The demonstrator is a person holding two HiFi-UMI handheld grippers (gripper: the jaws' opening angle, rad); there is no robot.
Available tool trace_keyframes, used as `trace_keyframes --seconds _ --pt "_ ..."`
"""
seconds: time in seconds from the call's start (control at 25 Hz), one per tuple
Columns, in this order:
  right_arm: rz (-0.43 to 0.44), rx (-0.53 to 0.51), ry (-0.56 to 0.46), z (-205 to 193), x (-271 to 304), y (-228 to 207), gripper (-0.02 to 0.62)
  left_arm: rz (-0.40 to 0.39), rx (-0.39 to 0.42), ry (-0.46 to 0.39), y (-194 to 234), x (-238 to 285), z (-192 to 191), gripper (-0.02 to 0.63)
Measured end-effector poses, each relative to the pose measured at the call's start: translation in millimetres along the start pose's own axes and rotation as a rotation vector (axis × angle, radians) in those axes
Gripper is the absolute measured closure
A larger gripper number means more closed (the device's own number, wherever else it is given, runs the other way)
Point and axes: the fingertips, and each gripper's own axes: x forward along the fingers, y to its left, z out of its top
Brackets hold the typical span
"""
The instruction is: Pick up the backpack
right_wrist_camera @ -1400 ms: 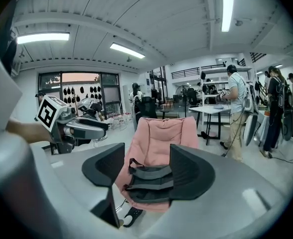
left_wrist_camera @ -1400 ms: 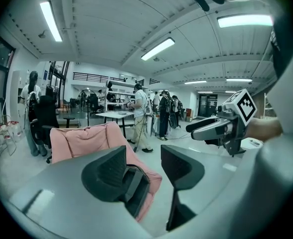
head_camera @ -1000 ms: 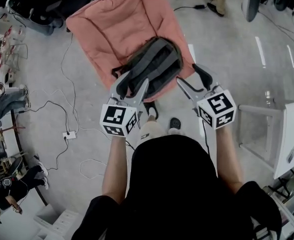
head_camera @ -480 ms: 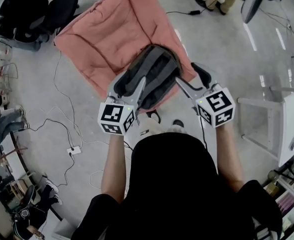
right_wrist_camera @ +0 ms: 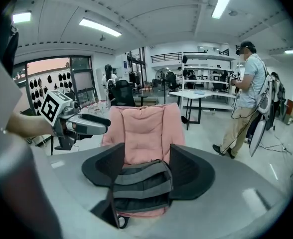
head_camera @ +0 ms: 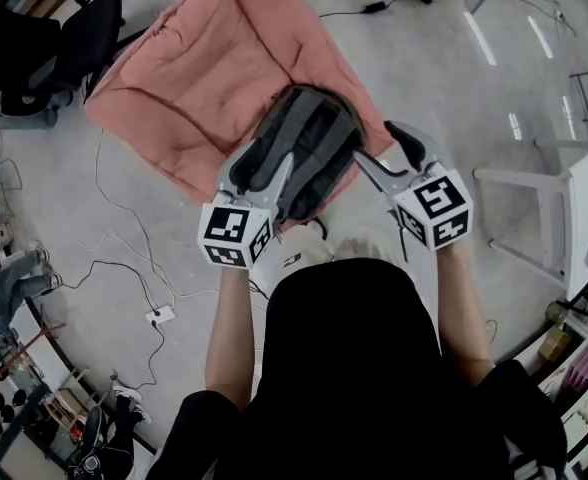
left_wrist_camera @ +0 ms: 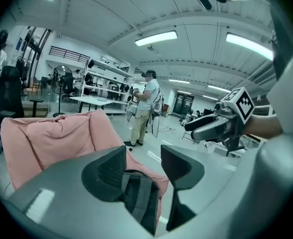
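Lying on the near end of a pink chair (head_camera: 199, 78) that sits on the floor (head_camera: 454, 98), the backpack (head_camera: 309, 143) is grey and dark, with its two padded straps facing up. Its lower edge hangs just past the chair's near edge, close to the person's feet.

The left gripper (head_camera: 262, 168) hangs over the near left part of the backpack. In its own view its fingers (left_wrist_camera: 106, 173) stand well apart, and a strap shows low in the gap beyond them. The pads press on nothing. Whether a fingertip touches the fabric I cannot tell.

The right gripper (head_camera: 382, 148) is at the backpack's right edge, with one finger over the floor beside the chair. Its fingers (right_wrist_camera: 191, 171) are also wide. In the right gripper view the backpack fills the space between and past them, straps running across, with the pink chair's back upright behind it. Nothing is clamped there either.

Both grippers point forward and down, side by side, with the backpack between their lines. Each shows in the other's view, marker cube toward the camera.

A black office chair (head_camera: 84, 38) stands beyond the far left of the pink chair. A cable (head_camera: 124, 218) trails over the floor on the left to a power strip (head_camera: 161, 315). Farther off in the room, a standing person (right_wrist_camera: 246, 98) shows in both gripper views.
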Motion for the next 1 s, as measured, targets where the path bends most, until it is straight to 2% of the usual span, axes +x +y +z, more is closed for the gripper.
trace_keyframes --seconds 0.2,0.4,0.56,1.0 --pt "-0.026 -0.007 0.044 -7.2 24.8 1.3 0.328 -0.035 -0.004 0.029 14.9 6.8 -12.5 0.39" --pt "-0.049 0.045 0.062 -14.5 46.2 -5.7 0.328 -0.063 -0.02 0.044 23.3 15.1 -25.3 0.39" --pt "-0.068 0.045 0.101 -26.8 64.2 -13.2 0.328 -0.076 -0.024 0.052 30.2 22.6 -34.5 0.39" --pt "-0.077 0.0 0.213 -83.2 113.9 -34.0 0.328 -0.095 -0.062 0.098 38.6 45.5 -85.7 0.39"
